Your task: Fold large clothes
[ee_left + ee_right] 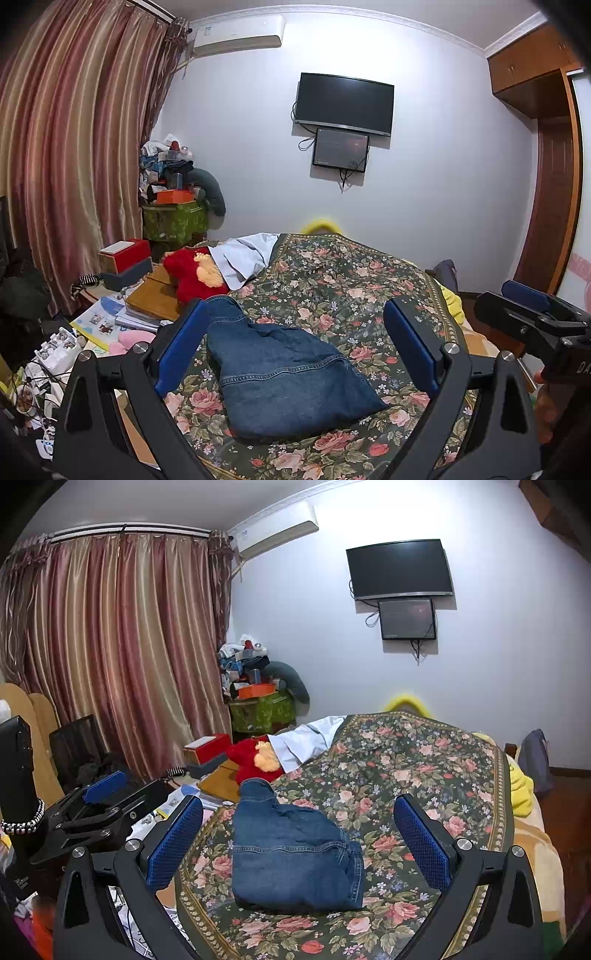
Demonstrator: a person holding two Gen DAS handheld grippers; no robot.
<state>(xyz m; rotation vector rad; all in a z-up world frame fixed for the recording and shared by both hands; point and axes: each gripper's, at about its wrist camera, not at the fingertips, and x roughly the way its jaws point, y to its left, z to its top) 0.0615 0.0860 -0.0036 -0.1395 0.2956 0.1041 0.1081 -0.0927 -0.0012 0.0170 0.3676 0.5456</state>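
Fingers of the left gripper (295,350) stand spread wide, blue pads (181,347) facing inward, with nothing between them; the right gripper (299,843) is likewise released and empty, and each shows at the edge of the other's view. Both hover above the near end of the bed. Folded denim jeans (284,376) lie as a compact dark-blue bundle on the floral bedspread (351,284), near its left edge, orange seam stitching visible and one narrower end pointing to the far left. Neither gripper touches the cloth.

Farther along the bedspread's left side lies a pale blue garment (243,258), touching a red plush toy (192,273) with an orange face. Yellow fabric (521,786) shows at the right edge of the bed. Left of the bed, a low surface carries books, papers and a red box (127,253). Striped pink curtains (110,657) cover the left wall; an air conditioner (240,35), a television (345,103) and a smaller screen (340,149) hang on the far wall.

A green patterned storage box (173,221) in the far corner is heaped with clothes and an orange box (175,196).
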